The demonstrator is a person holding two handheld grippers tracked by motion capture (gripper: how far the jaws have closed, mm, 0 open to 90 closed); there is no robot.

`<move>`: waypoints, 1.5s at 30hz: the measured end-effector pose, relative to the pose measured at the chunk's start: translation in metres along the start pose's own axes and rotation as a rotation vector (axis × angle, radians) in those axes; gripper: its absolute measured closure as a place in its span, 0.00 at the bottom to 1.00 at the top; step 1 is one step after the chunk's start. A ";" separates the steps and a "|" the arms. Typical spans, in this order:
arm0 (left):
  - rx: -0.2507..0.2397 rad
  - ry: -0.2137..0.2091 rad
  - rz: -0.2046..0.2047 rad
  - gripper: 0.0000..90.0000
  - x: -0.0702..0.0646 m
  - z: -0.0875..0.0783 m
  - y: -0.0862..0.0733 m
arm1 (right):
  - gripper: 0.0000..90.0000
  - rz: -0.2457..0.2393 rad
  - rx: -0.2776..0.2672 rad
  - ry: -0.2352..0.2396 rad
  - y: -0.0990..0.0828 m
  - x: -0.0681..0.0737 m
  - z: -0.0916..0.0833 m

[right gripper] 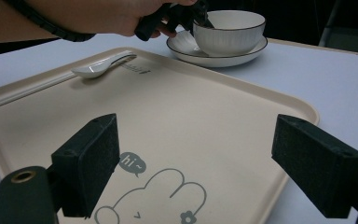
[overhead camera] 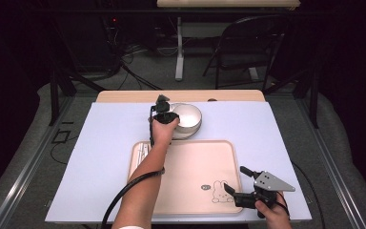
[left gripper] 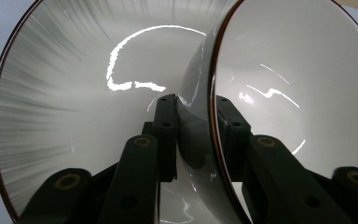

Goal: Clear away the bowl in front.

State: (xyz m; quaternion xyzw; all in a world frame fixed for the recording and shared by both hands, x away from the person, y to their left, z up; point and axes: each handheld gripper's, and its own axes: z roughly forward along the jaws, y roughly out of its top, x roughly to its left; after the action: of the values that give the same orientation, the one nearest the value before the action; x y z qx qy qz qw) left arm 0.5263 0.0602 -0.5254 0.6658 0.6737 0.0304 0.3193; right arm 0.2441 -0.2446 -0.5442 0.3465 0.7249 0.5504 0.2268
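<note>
Now, step: the grasp on the bowl's rim looks nearly done; lifting it is, I judge, not yet begun.
Bowl [overhead camera: 189, 116]: white with a dark rim, upright on a plate [overhead camera: 183, 134], at the far side of the table beyond the tray. In the left gripper view its wall [left gripper: 193, 126] stands between the two jaws.
Left gripper [overhead camera: 161, 109]: one jaw is inside the bowl, one outside, over the near-left part of the rim. The jaws stand narrow on the wall and seem to press it, so I read it as gripping the bowl.
Plate: shallow, white, directly under the bowl and touching it.
Tray [overhead camera: 186, 200]: beige, with a rabbit drawing, near the person. A white spoon [right gripper: 103, 64] and chopsticks [right gripper: 30, 92] lie along its left edge.
Right gripper [overhead camera: 240, 183]: jaws wide apart, nothing between them, hovering over the near right corner of the tray.
Next move: probably lift the bowl straight up off the plate and bring it to the tray. It calls for a firm hold, because the wall is smooth and thin, and for keeping the bowl level.
Risk: the plate may be dragged along.
</note>
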 end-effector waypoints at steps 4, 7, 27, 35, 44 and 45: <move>0.001 0.000 -0.016 0.87 0.001 0.000 0.000 | 0.16 -0.001 0.000 0.002 0.000 0.000 0.000; -0.006 -0.005 -0.035 0.88 0.002 -0.001 0.000 | 0.16 0.000 0.000 0.002 0.000 0.000 0.000; 0.004 -0.035 -0.039 0.90 -0.007 -0.028 0.010 | 0.16 -0.001 -0.001 0.002 0.000 -0.001 0.000; 0.038 -0.037 -0.015 0.90 -0.011 -0.046 0.015 | 0.16 -0.001 -0.001 0.001 0.001 -0.001 0.000; 0.062 -0.028 0.009 0.90 -0.005 -0.064 0.013 | 0.16 -0.004 -0.003 0.003 0.001 -0.001 0.000; 0.059 -0.026 0.013 0.90 -0.004 -0.067 0.013 | 0.16 -0.004 -0.003 0.002 0.001 -0.001 0.000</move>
State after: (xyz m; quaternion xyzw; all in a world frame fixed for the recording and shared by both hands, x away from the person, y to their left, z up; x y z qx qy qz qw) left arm 0.5059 0.0835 -0.4644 0.6797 0.6657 0.0037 0.3079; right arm 0.2454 -0.2451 -0.5436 0.3442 0.7249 0.5516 0.2275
